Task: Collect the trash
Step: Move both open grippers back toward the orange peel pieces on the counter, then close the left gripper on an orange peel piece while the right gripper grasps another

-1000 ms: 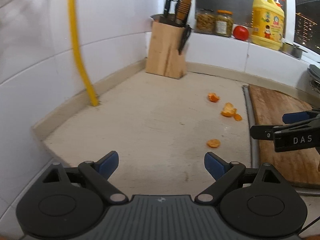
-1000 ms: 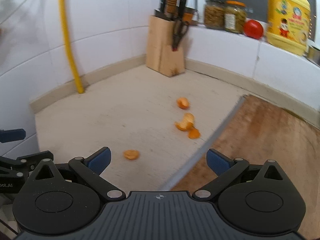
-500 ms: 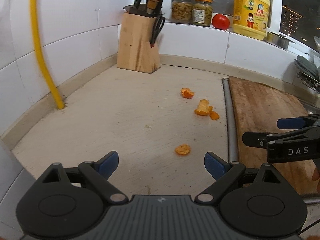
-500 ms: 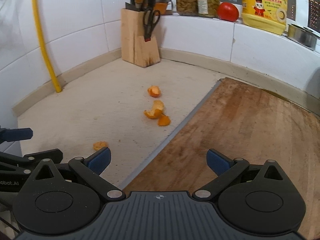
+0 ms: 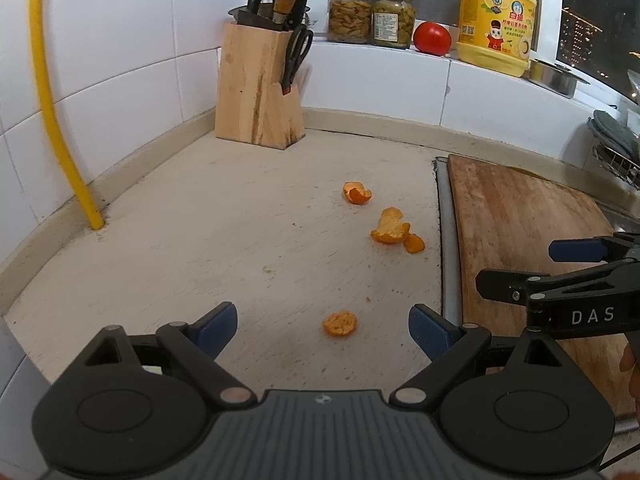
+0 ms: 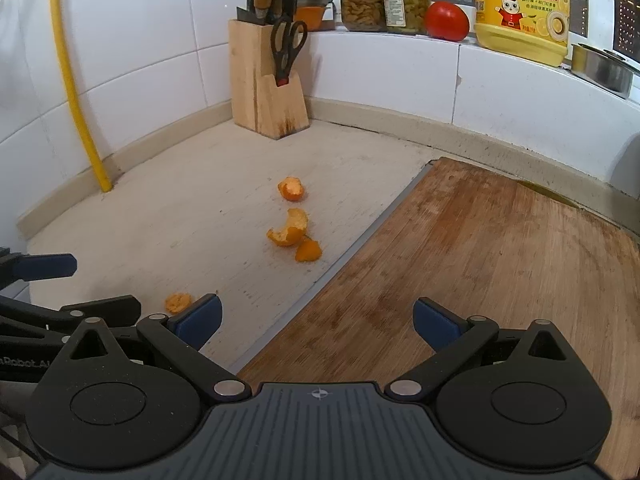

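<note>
- looking down at a pale counter in a white-tiled corner, knife block at the back, wooden board on the right.
- four orange peels lie loose; the nearest peel sits between my left gripper tips, untouched.
- both tilt downward, my right gripper over the board edge; both spread wide, empty.

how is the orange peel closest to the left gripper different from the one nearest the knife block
The nearest peel lies flat like a small disc; the far peel is curled up into a cup. The nearest peel sits just ahead of the open left gripper, between its jaws' line; the far peel lies well beyond, toward the knife block. Both are orange, loose on the countertop.
</note>
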A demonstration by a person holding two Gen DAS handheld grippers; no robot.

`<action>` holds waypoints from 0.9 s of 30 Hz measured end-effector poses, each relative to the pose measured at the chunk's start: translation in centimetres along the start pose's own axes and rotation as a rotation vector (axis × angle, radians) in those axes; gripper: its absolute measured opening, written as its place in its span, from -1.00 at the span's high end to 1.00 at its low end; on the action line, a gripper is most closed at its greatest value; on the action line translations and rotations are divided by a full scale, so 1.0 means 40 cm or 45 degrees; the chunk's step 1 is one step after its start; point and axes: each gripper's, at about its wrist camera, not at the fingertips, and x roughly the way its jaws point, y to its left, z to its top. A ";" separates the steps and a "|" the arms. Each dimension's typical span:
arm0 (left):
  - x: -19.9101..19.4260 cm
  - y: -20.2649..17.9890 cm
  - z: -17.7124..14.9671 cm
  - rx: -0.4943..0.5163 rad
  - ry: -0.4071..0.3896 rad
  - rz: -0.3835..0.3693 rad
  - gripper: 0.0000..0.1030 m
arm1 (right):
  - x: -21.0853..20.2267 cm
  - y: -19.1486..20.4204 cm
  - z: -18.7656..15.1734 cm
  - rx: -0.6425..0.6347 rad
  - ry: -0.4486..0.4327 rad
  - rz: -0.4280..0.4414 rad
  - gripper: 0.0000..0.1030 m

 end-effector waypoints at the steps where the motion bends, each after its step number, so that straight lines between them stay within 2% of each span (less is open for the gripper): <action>1: 0.007 -0.004 0.003 0.002 0.003 -0.003 -0.73 | 0.002 -0.004 0.003 0.001 -0.002 -0.002 -1.00; 14: 0.105 -0.050 0.039 -0.003 0.065 -0.039 -0.73 | 0.033 -0.079 0.026 0.023 0.008 -0.044 -1.00; 27: 0.172 -0.056 0.045 -0.023 0.088 -0.042 -0.69 | 0.099 -0.132 0.064 0.020 0.010 -0.013 -0.99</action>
